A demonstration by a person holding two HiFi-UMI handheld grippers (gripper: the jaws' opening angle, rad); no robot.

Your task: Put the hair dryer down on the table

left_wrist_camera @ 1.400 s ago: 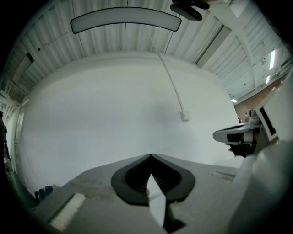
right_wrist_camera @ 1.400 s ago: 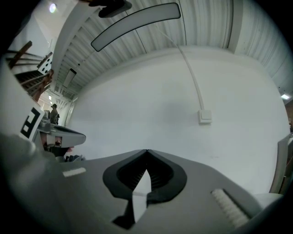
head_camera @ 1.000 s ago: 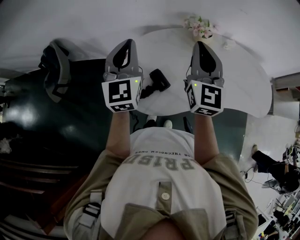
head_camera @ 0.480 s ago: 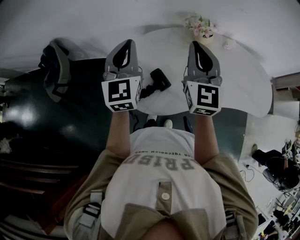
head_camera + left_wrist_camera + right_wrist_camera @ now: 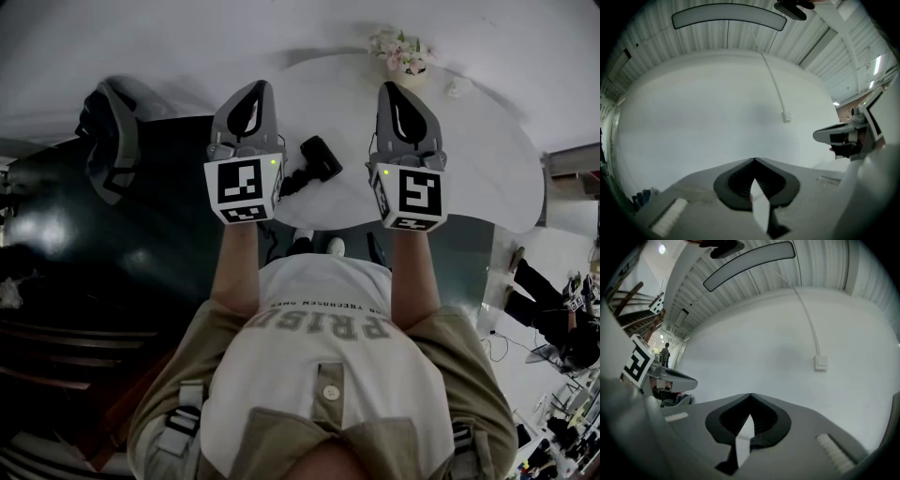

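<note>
A black hair dryer (image 5: pixel 309 165) lies on the white oval table (image 5: pixel 487 159), near its front left edge, its handle pointing left. My left gripper (image 5: pixel 255 86) is held up above the table's left end, just left of the dryer, its jaws shut and empty. To the dryer's right my right gripper (image 5: pixel 398 88) is raised over the table's middle, also shut with nothing in it. In the left gripper view the closed tips (image 5: pixel 754 160) point at a bare white wall. The right gripper view shows its closed tips (image 5: pixel 750 394) against that same wall.
A small pot of pink flowers (image 5: pixel 401 54) stands at the table's far edge, with a small white object (image 5: pixel 457 88) to its right. A grey chair (image 5: pixel 111 141) stands on the dark floor at the left. A wall switch (image 5: pixel 821 363) shows on the wall.
Both grippers stay raised and shut, almost still; the right one shifted very slightly. The hair dryer has not moved.
</note>
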